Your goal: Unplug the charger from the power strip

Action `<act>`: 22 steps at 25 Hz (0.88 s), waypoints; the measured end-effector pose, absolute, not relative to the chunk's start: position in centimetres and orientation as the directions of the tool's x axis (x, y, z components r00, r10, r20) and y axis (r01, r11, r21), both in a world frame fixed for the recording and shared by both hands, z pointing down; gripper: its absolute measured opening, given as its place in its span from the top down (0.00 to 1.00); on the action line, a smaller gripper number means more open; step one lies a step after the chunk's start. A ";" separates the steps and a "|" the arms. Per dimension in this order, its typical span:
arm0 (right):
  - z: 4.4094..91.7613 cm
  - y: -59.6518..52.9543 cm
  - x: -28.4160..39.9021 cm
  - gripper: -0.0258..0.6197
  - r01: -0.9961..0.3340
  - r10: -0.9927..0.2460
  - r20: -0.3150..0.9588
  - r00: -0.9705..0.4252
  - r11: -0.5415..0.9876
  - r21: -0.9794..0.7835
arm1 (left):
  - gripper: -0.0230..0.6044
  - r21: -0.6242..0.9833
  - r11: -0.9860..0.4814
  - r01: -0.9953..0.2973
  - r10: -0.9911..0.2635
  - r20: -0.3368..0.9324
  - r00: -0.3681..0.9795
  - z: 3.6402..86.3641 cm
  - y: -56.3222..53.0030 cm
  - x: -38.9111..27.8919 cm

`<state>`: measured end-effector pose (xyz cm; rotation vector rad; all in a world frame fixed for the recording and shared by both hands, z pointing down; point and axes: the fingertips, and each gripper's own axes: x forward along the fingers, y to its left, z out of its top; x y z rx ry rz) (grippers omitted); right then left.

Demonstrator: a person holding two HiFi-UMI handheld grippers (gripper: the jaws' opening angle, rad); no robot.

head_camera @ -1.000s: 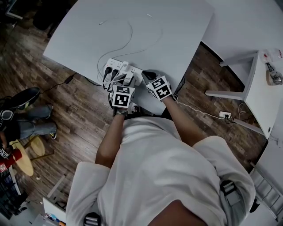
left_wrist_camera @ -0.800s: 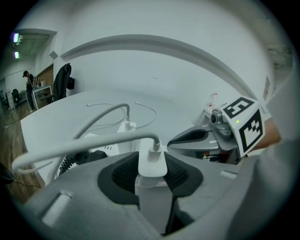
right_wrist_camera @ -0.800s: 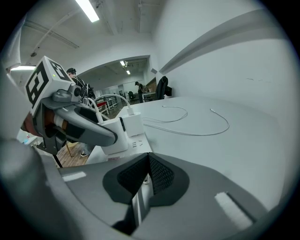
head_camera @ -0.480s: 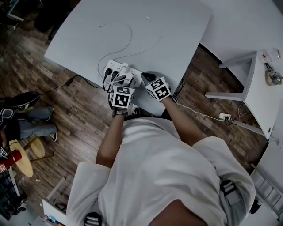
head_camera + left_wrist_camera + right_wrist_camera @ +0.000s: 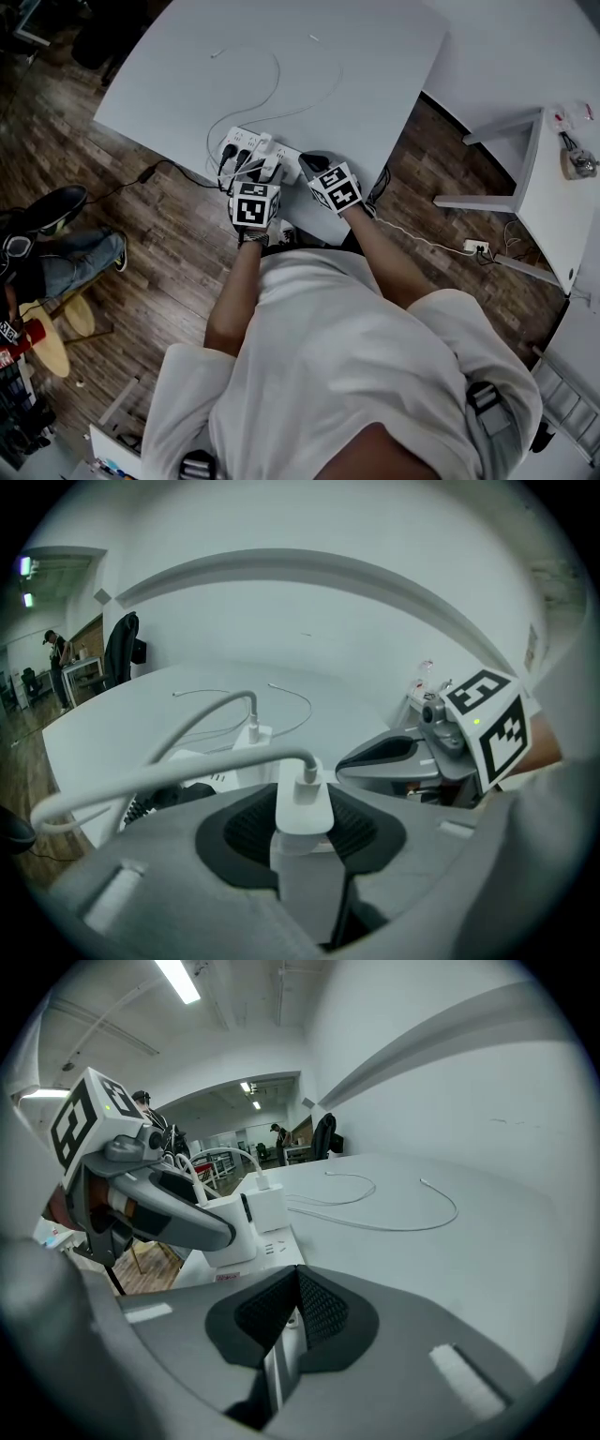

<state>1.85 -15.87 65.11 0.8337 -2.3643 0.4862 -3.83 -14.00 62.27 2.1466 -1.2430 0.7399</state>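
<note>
Currently the wide white bench [image 5: 375, 75] is filling the upper half of the head view, and the long white plastic power strip [image 5: 281, 150] is lying near the bench's lower edge, just in front of the person. The right gripper [image 5: 298, 1309] is resting at the strip's right-hand end with its fingers pressed together and nothing gripped between them. This looks like bracing, so the strip stays down during the pull.

The left gripper [image 5: 302, 829] is pinching the white rectangular charger block [image 5: 302, 799] by its two broad sides. The charger is standing upright on the strip at the centre of the left gripper view. Its long axis is running up the frame, square to the strip's face. The prongs are hidden, so whether it is fully seated is unclear. That side grip probably suits a straight pull along the axis. A thin white cable [image 5: 194, 768] is leaving the charger's top and bending toward the frame's left.
</note>
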 end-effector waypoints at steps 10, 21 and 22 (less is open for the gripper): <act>65.1 -15.7 2.0 0.96 -0.665 -0.462 0.617 -0.637 0.735 -0.136 | 0.74 0.049 -0.512 -0.857 -0.597 0.697 0.396 62.1 -14.2 -3.1; 65.0 -15.6 2.0 0.96 -0.665 -0.465 0.616 -0.636 0.736 -0.131 | 0.74 0.181 -0.444 -0.878 -0.579 0.690 0.435 62.1 -13.6 -3.8; 65.0 -15.6 2.0 0.96 -0.664 -0.465 0.616 -0.636 0.736 -0.131 | 0.73 0.200 -0.434 -0.878 -0.579 0.684 0.443 62.1 -13.5 -3.8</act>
